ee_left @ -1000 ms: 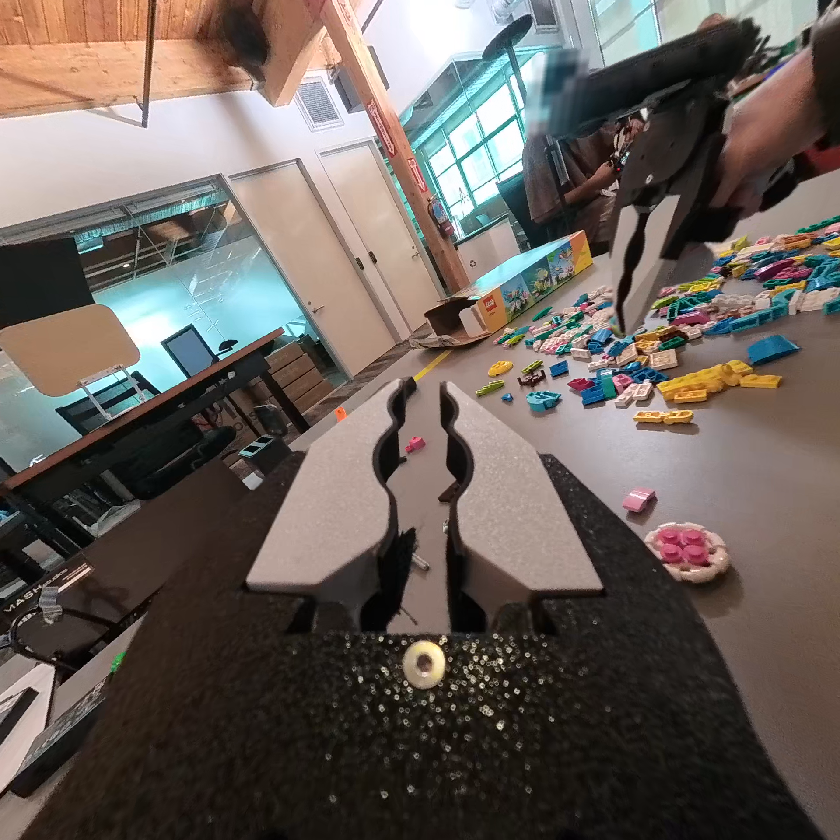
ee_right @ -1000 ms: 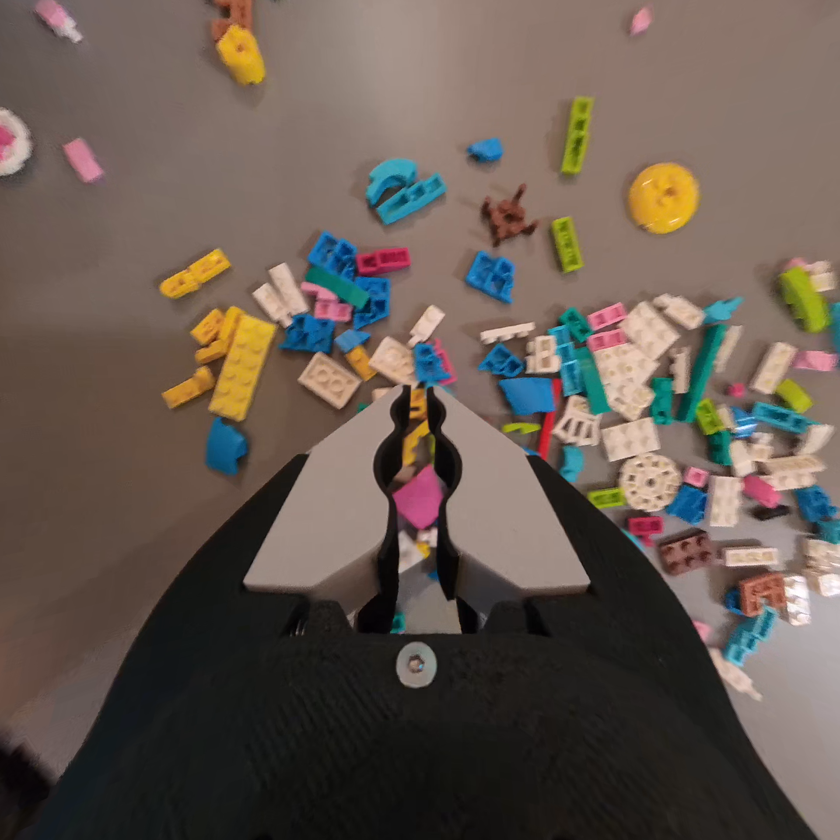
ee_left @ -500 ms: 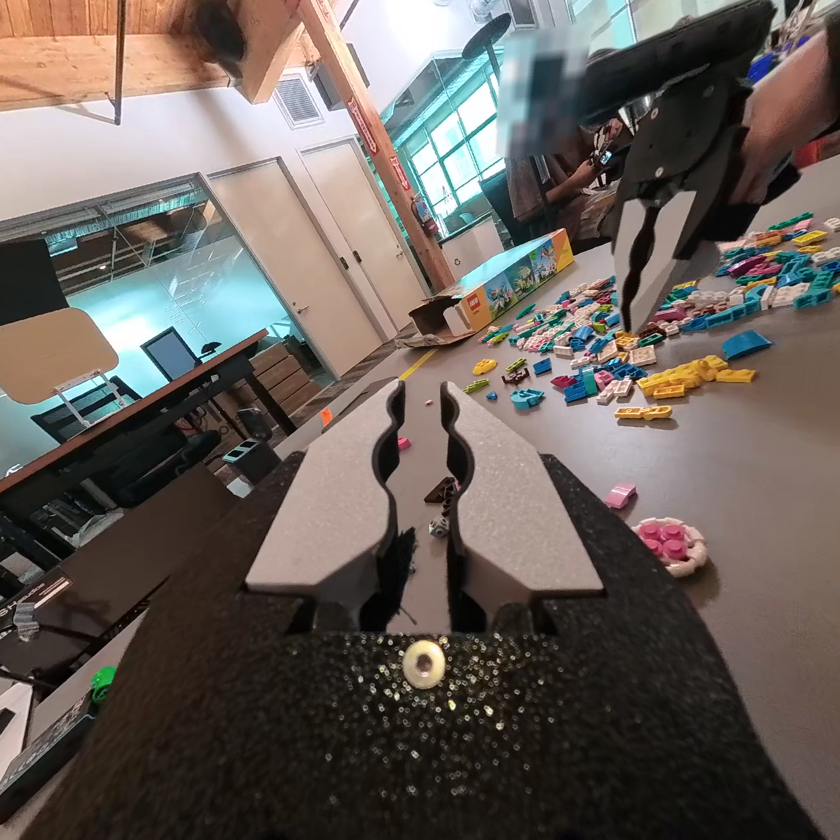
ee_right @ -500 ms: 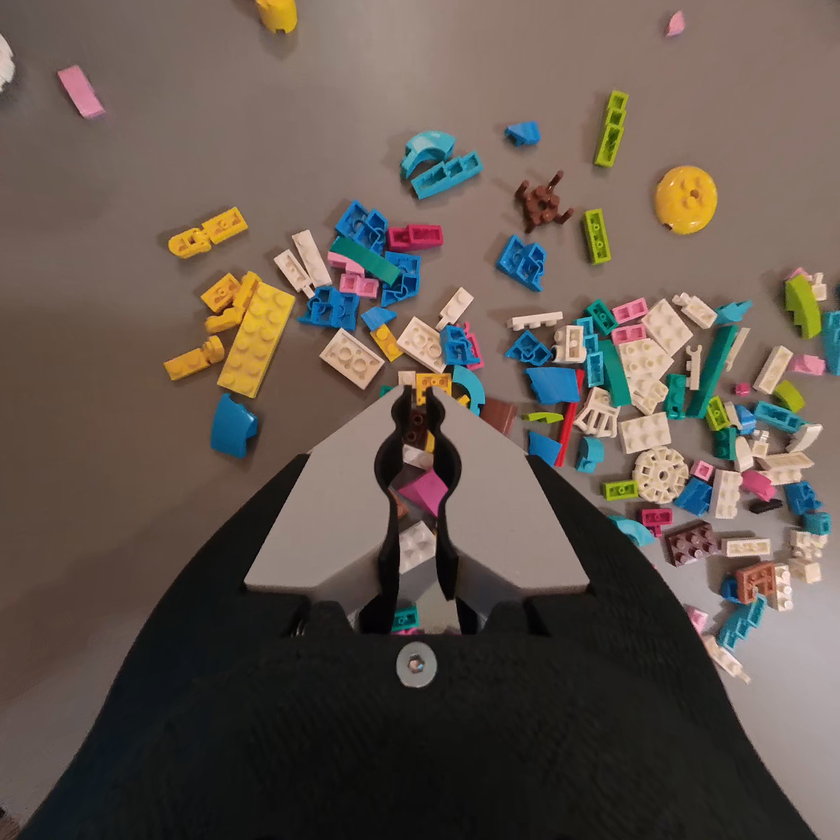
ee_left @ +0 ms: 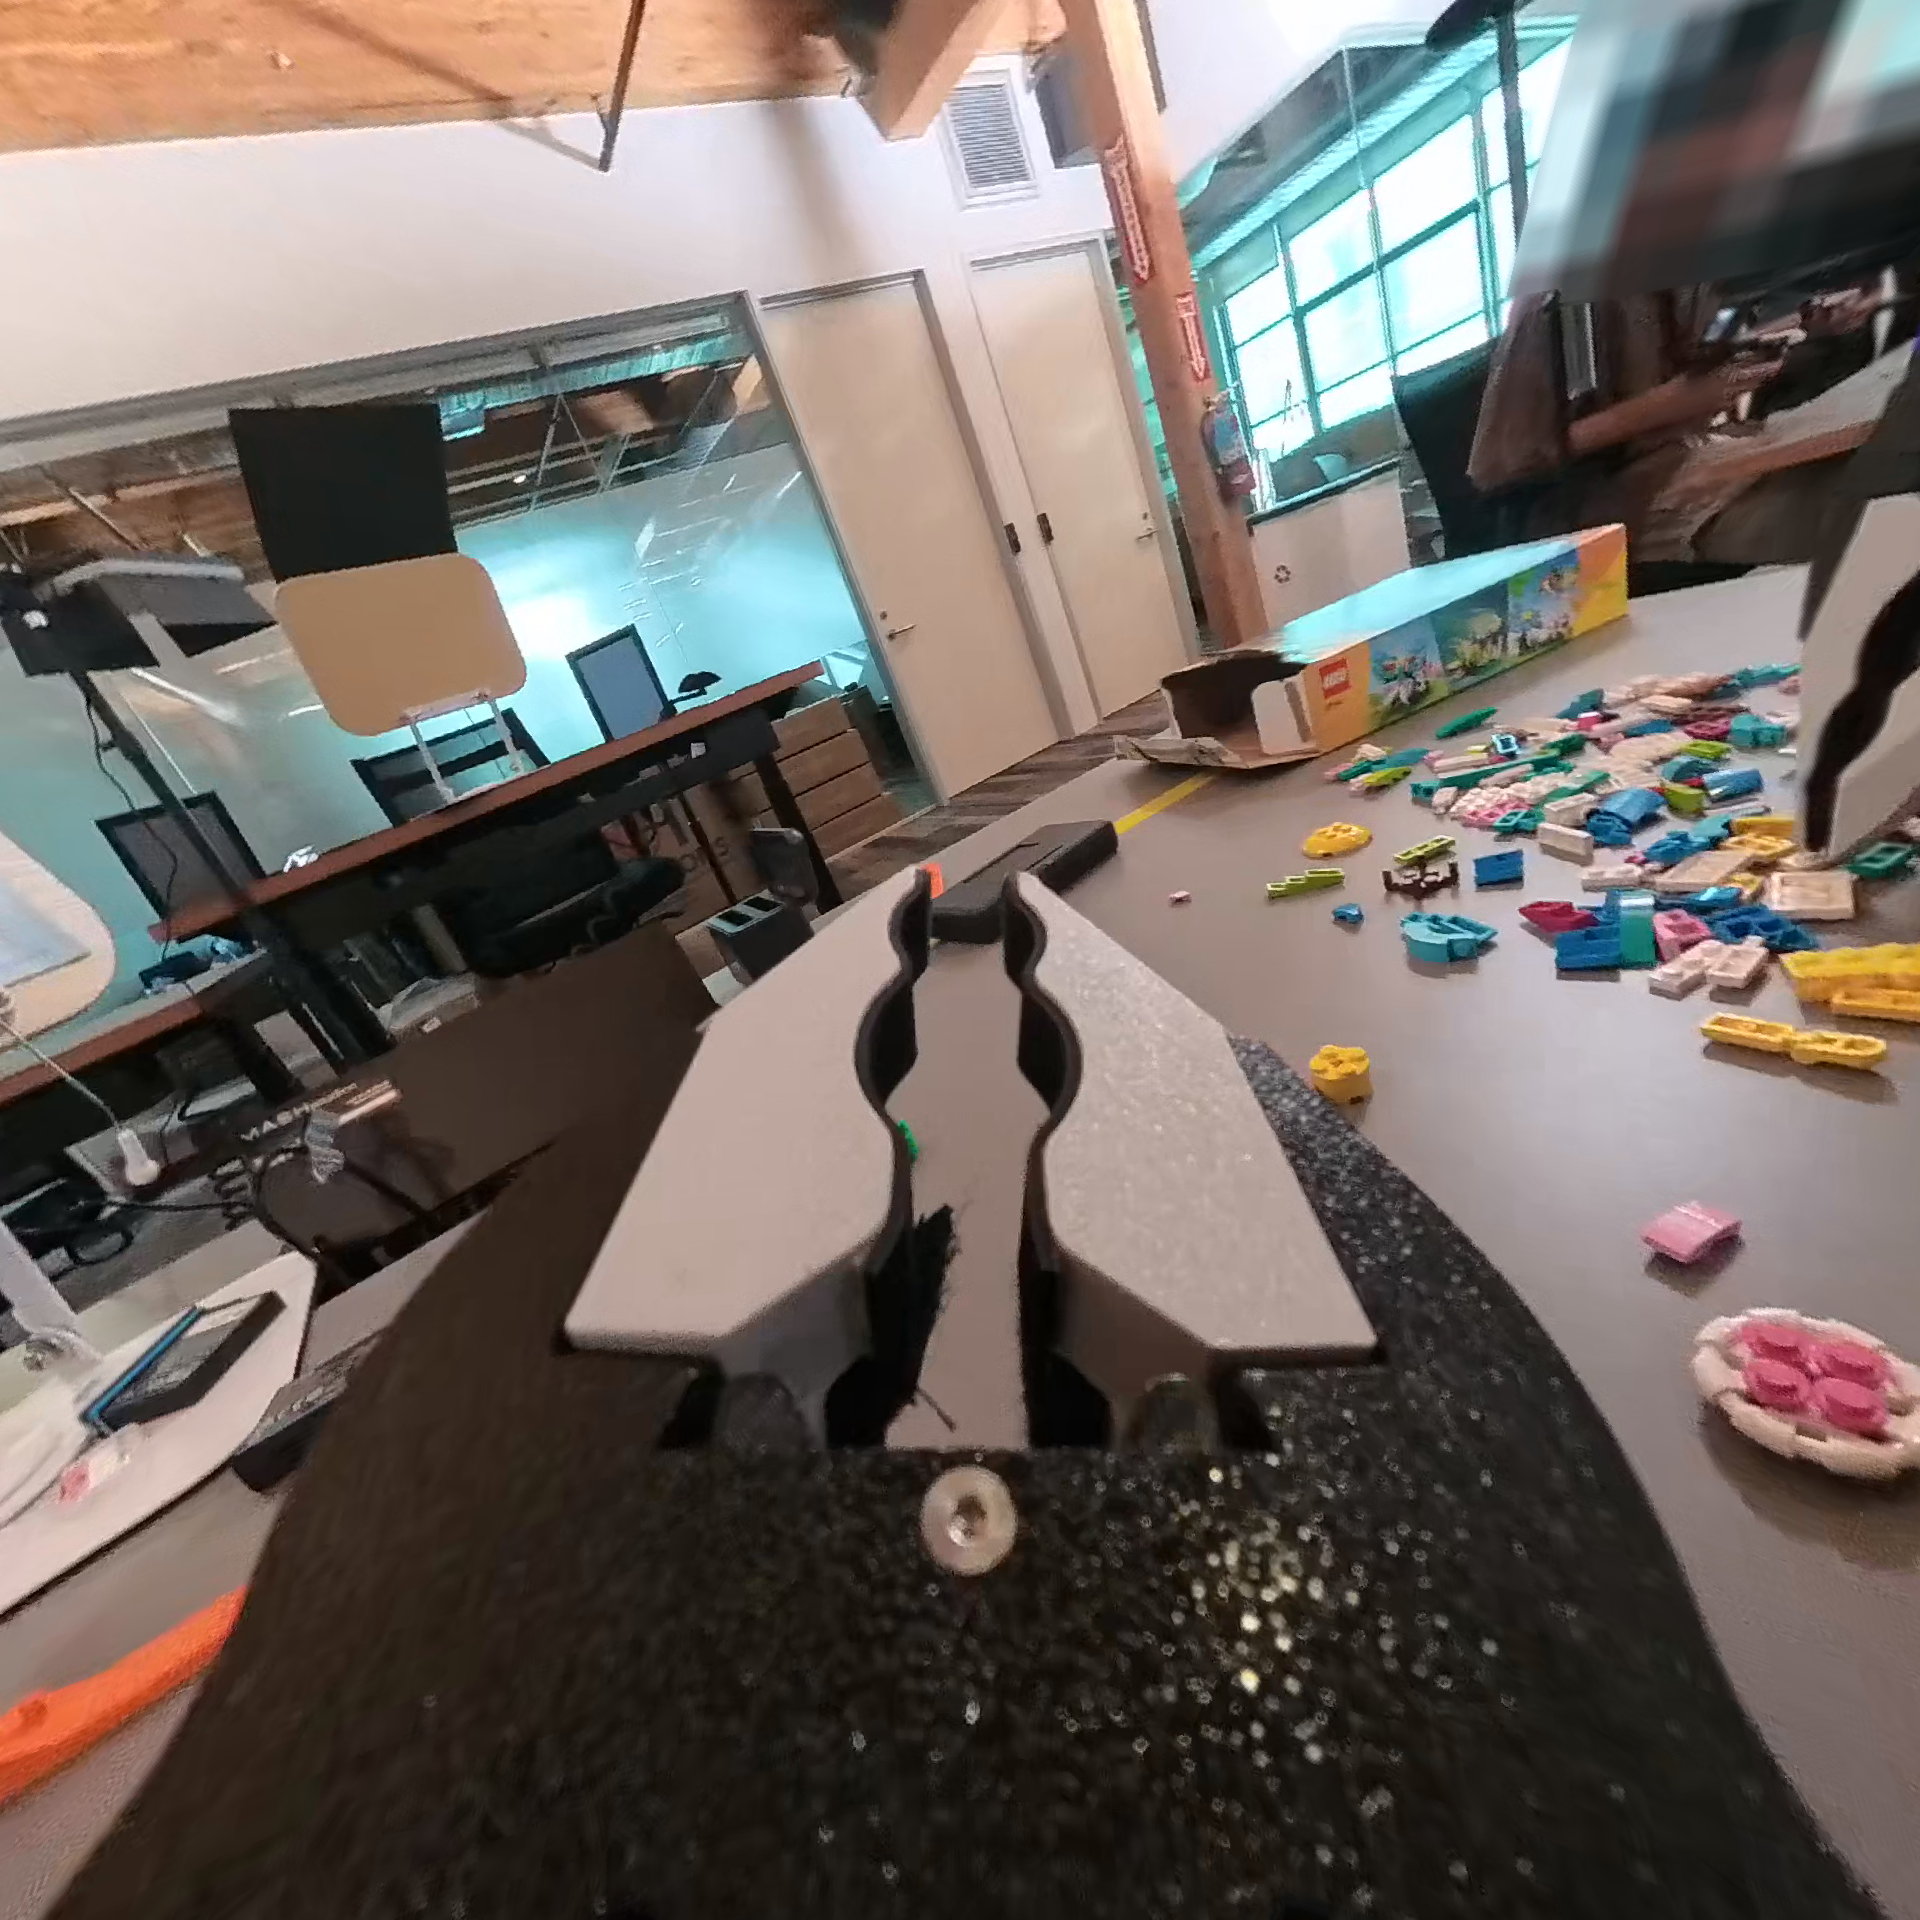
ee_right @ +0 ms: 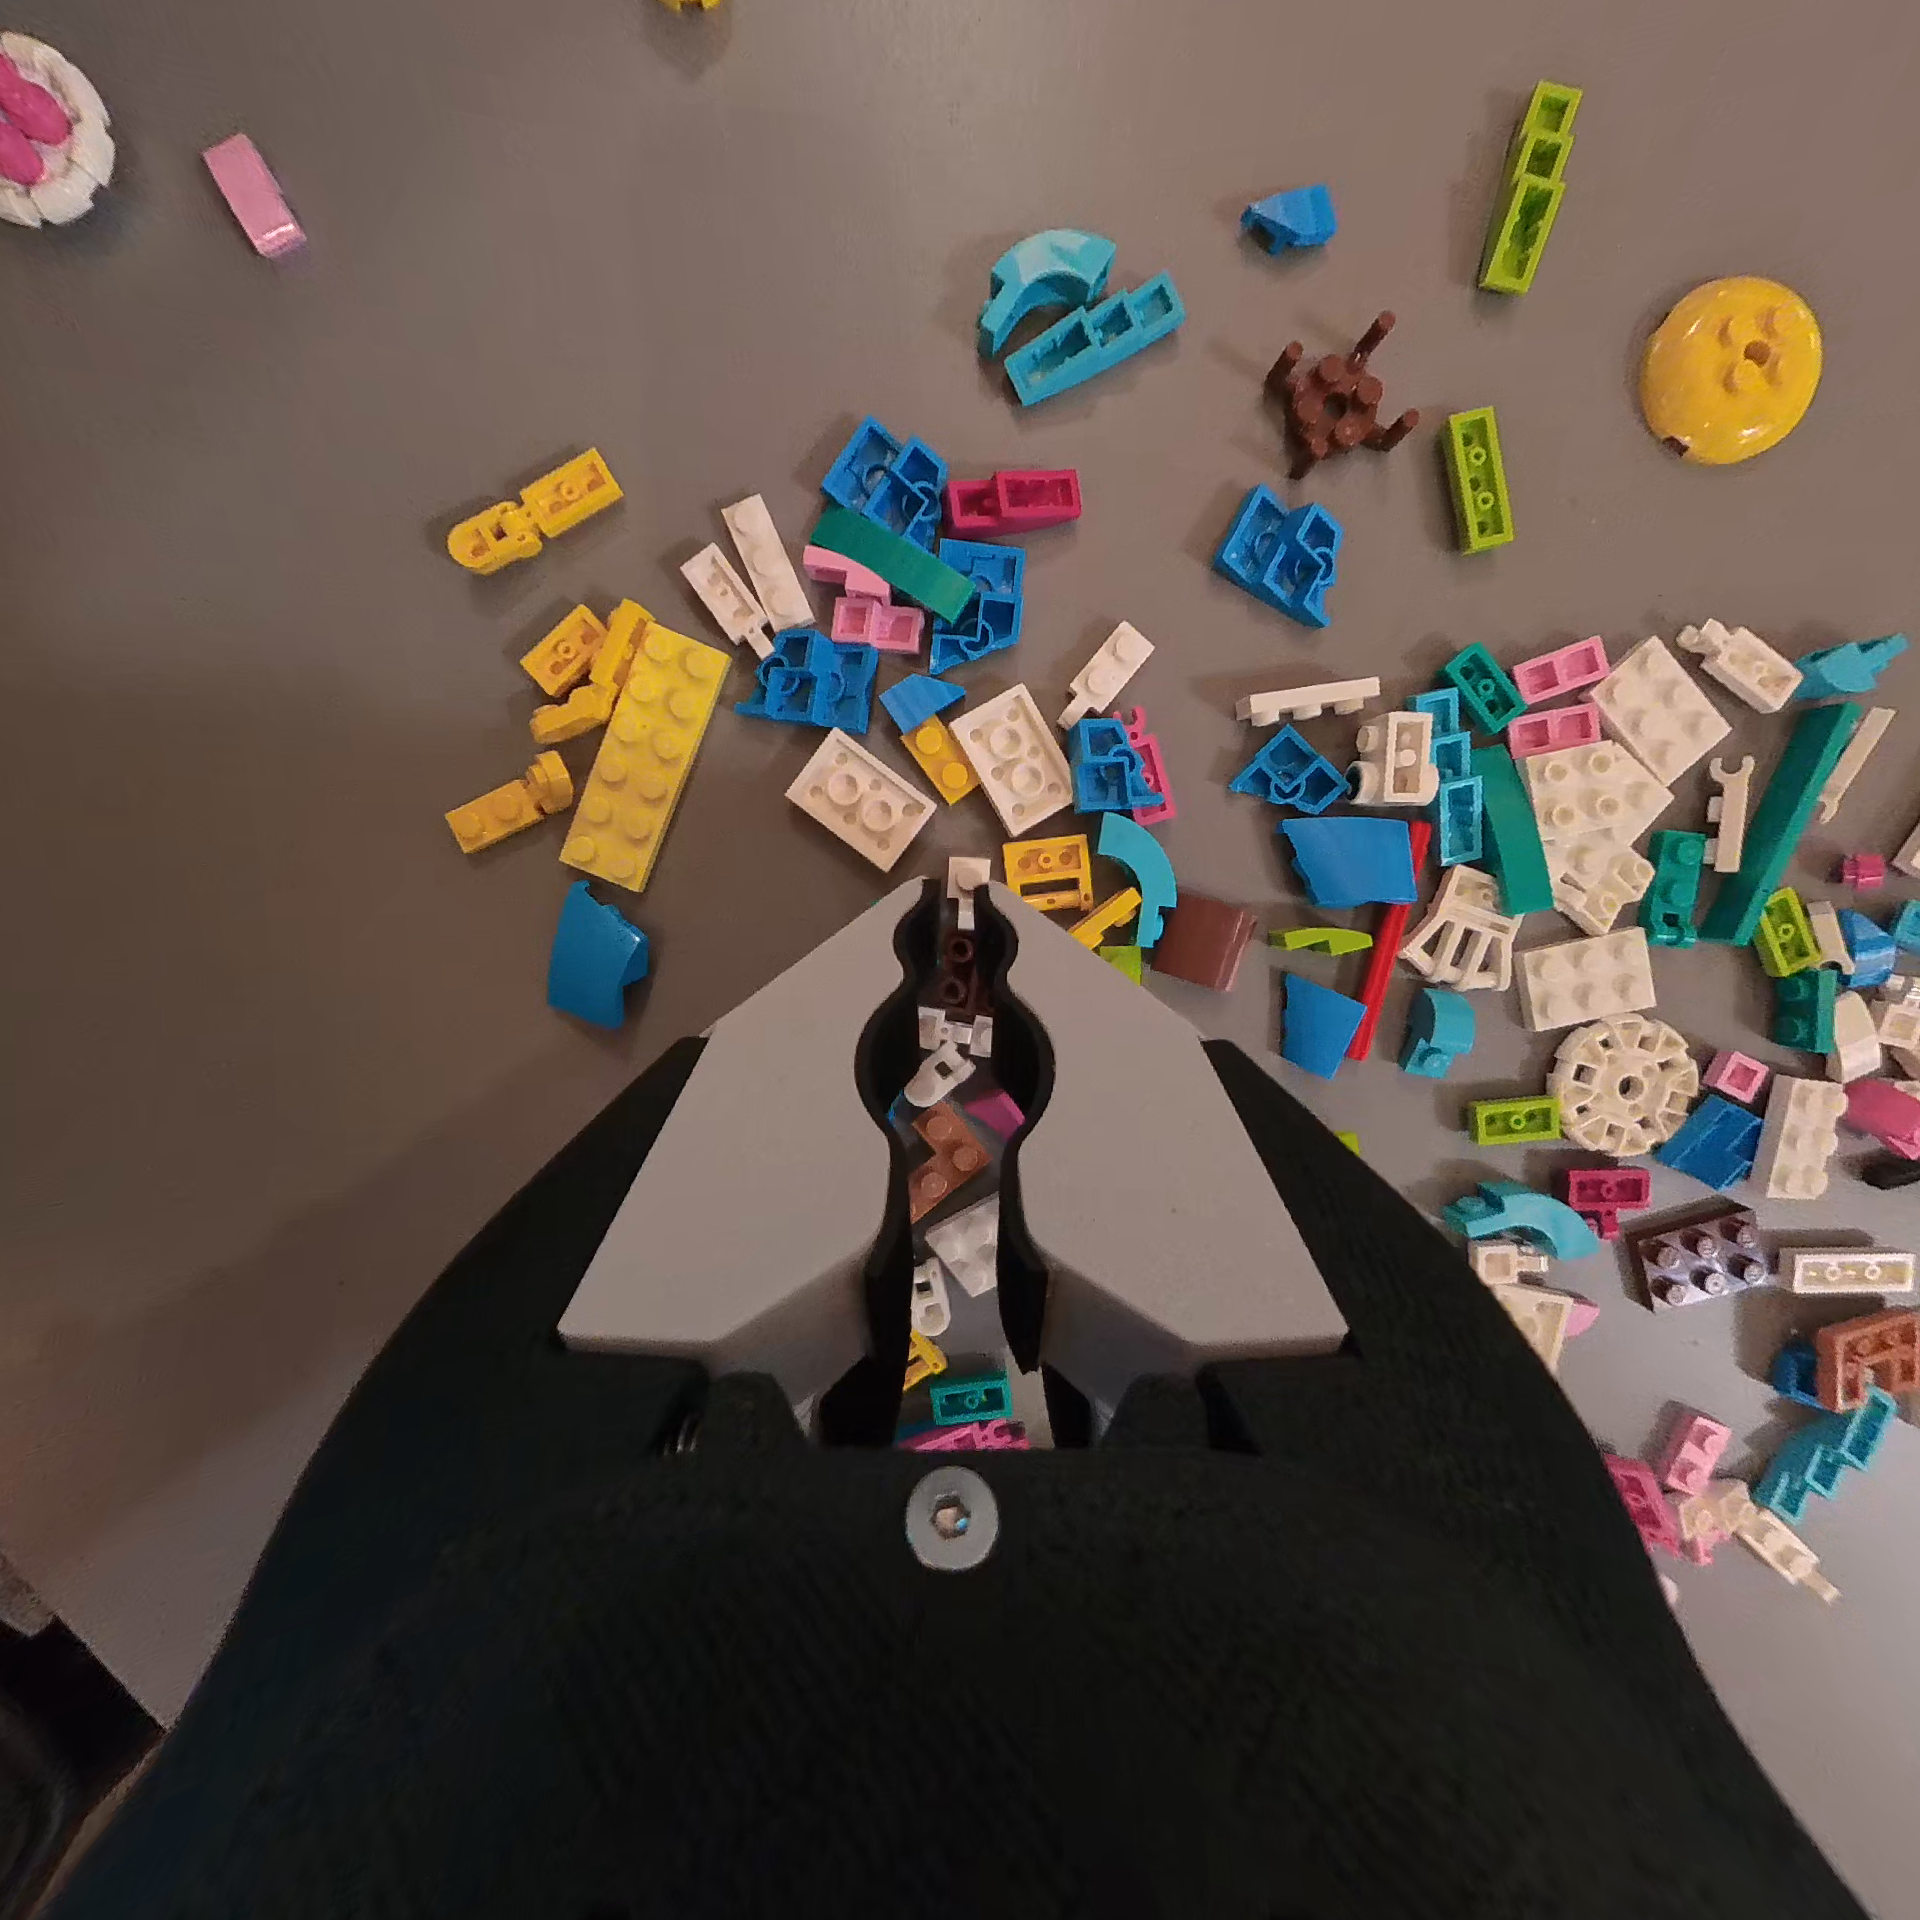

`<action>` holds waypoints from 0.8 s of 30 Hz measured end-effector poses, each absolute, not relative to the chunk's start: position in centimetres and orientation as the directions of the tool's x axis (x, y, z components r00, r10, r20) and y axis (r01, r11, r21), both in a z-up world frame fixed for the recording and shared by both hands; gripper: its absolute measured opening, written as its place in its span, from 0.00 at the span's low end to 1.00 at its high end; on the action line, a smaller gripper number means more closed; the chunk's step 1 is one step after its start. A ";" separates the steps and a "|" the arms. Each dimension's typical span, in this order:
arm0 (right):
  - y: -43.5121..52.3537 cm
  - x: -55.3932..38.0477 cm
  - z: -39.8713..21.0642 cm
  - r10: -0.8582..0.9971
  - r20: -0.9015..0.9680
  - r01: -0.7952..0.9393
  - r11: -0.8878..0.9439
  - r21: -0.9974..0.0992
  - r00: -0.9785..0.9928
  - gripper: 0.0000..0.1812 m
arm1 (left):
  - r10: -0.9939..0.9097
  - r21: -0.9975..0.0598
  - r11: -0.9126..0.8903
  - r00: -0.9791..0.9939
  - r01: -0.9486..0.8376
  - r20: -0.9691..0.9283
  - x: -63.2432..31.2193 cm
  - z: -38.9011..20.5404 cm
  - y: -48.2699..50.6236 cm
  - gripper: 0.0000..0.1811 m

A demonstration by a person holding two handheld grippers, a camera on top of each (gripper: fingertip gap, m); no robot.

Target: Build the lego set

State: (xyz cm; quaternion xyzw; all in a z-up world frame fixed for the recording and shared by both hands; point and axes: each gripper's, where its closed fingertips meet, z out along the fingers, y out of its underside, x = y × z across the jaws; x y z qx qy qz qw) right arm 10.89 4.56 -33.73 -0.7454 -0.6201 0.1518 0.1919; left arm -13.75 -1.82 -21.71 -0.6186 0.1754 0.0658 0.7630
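1. Plastic bricks lay spread out on the grey table in many colours, most of them to the right, with a box at the far end.
2. The right gripper pointed down into the pile. Its tips sat close on each side of a tiny white piece. The jaws were nearly closed, but I could not tell if they had pinched it.
3. The left gripper was off to the side above bare table. Its jaws were a little apart and held nothing.
4. A round white and pink piece sat alone near the left gripper, with a small pink brick just beside it.
5. I think these bricks are light, hard and smooth. A small one could slip or pop out of the tips.
6. I think the best hold is on two flat sides, square on, not on the bumps.
7. The white piece looked thin, so a soft squeeze seems safest.
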 end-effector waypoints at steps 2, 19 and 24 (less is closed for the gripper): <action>4.7 11.1 -33.7 0.982 0.024 0.866 -0.156 -0.476 0.190 0.03 | -0.120 -0.929 0.222 0.937 -0.296 -0.327 -14.0 -21.7 -1.8 0.06; 5.1 11.8 -33.6 0.983 0.019 0.860 -0.150 -0.488 0.183 0.02 | -0.196 -0.927 0.234 0.919 -0.294 -0.342 -12.4 -22.1 -2.0 0.06; 4.9 11.8 -34.0 0.987 0.005 0.868 -0.137 -0.477 0.158 0.03 | -0.239 -0.922 0.246 0.904 -0.298 -0.356 -11.5 -22.1 -2.2 0.07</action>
